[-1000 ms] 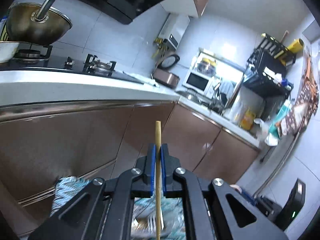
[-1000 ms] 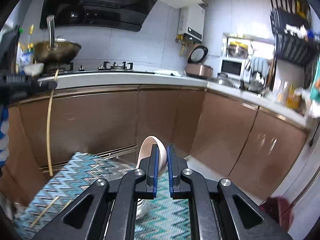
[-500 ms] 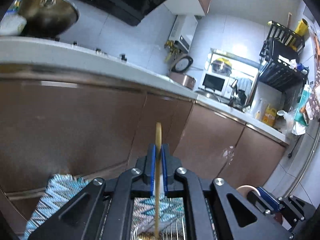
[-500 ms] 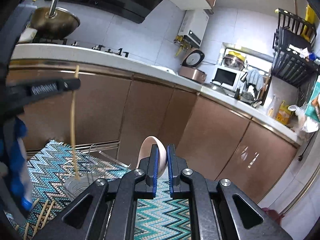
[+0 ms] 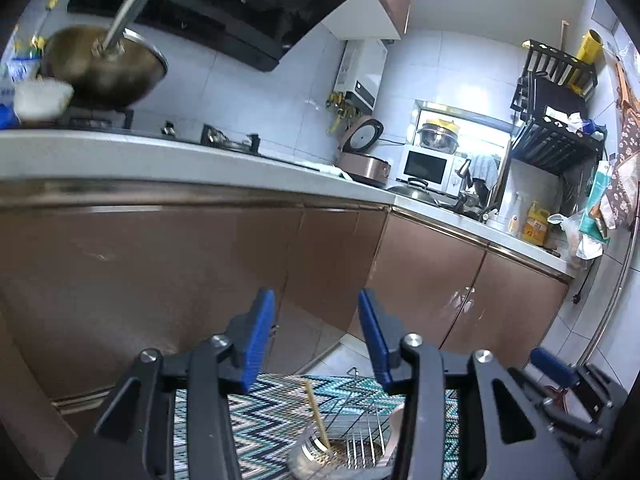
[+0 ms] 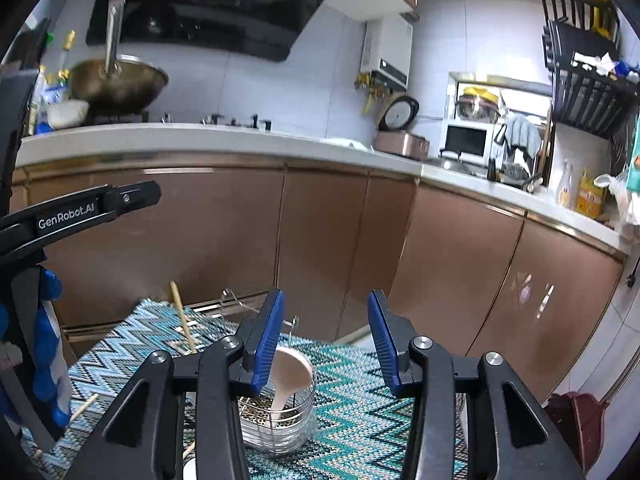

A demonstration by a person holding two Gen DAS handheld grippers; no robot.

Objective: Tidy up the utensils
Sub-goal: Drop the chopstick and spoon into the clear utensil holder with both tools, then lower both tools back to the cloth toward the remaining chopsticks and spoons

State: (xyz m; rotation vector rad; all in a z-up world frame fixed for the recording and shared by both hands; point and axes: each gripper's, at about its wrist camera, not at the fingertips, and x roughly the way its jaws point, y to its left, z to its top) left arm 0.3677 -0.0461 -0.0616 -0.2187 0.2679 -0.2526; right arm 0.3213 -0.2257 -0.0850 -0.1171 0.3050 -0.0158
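A wire utensil holder stands on a zigzag-patterned mat. A pinkish ceramic spoon stands in it, bowl up. A wooden chopstick leans in it too, and shows in the left wrist view with the holder. My right gripper is open and empty above the holder. My left gripper is open and empty above the holder; its body shows in the right wrist view at the left.
Brown cabinet fronts rise right behind the mat under a white countertop. A wok sits on the stove. Loose chopsticks lie on the mat at the left. A dark red dustpan stands on the floor at the right.
Both grippers have opened. The chopstick left my left gripper and the spoon left my right gripper; both now stand in the wire holder.
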